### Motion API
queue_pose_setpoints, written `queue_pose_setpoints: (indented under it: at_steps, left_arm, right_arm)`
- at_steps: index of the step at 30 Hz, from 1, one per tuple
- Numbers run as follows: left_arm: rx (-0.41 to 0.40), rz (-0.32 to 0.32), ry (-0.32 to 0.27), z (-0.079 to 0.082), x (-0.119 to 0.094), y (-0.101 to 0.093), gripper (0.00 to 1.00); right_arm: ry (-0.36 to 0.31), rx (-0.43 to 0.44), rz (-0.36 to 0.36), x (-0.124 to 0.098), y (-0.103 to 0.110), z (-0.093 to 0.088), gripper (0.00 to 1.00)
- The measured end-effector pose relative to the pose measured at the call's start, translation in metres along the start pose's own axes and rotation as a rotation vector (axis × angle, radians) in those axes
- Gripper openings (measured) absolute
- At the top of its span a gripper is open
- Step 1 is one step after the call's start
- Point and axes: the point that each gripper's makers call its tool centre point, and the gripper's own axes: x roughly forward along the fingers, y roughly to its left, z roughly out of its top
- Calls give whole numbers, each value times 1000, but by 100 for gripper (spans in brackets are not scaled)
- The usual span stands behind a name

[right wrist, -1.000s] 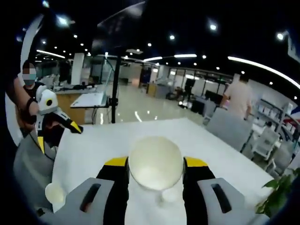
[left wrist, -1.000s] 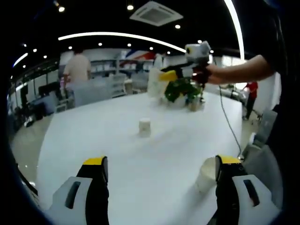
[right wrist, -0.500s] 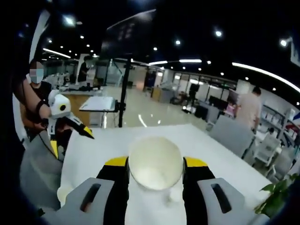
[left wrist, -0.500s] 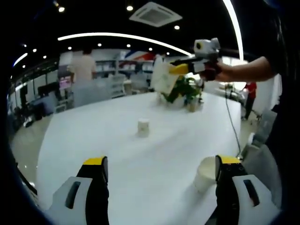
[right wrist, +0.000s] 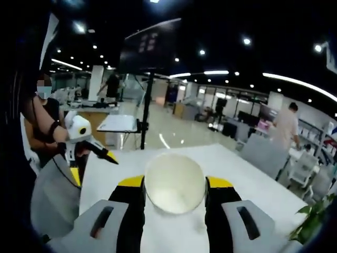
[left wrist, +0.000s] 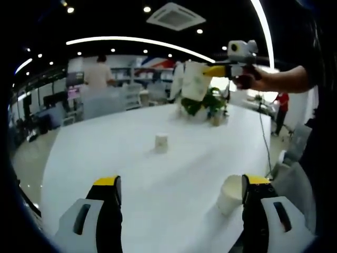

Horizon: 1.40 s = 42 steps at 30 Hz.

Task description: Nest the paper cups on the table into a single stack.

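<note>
Here, three cups show in the left gripper view; left to right, a small cup [left wrist: 161,142] stands alone mid-table, a held cup [left wrist: 194,87] hangs in the air above the far side, and a near cup [left wrist: 230,194] sits upright just beside the left gripper's [left wrist: 179,197] right jaw; all are plain white paper, tapered. The left gripper's jaws are spread wide with nothing between them, low over the white table [left wrist: 105,153]. The right gripper [right wrist: 175,192] is clamped on the held cup [right wrist: 175,183], its open mouth facing the camera. A potted plant [left wrist: 208,103] stands behind the held cup; people and desks lie beyond.
</note>
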Motion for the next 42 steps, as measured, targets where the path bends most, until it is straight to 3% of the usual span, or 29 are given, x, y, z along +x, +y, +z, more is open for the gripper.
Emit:
queue_pose_setpoints:
  at_steps: [7,15,35,42]
  left_arm:
    - [0,2,-2,-1,0,1,95]
    - [-5,4,0,-3,0,2,95]
    - [-15,4,10,-8,-1,2,95]
    - [-18,5,14,-10,-3,2,95]
  right_arm:
    - [-11,18,25,-9,20,6,41]
    - [4,26,74,-12,51,-5,41]
    - [73,48,197,-8,134,-67,41]
    - [84,68,228,-7,154,-79,41]
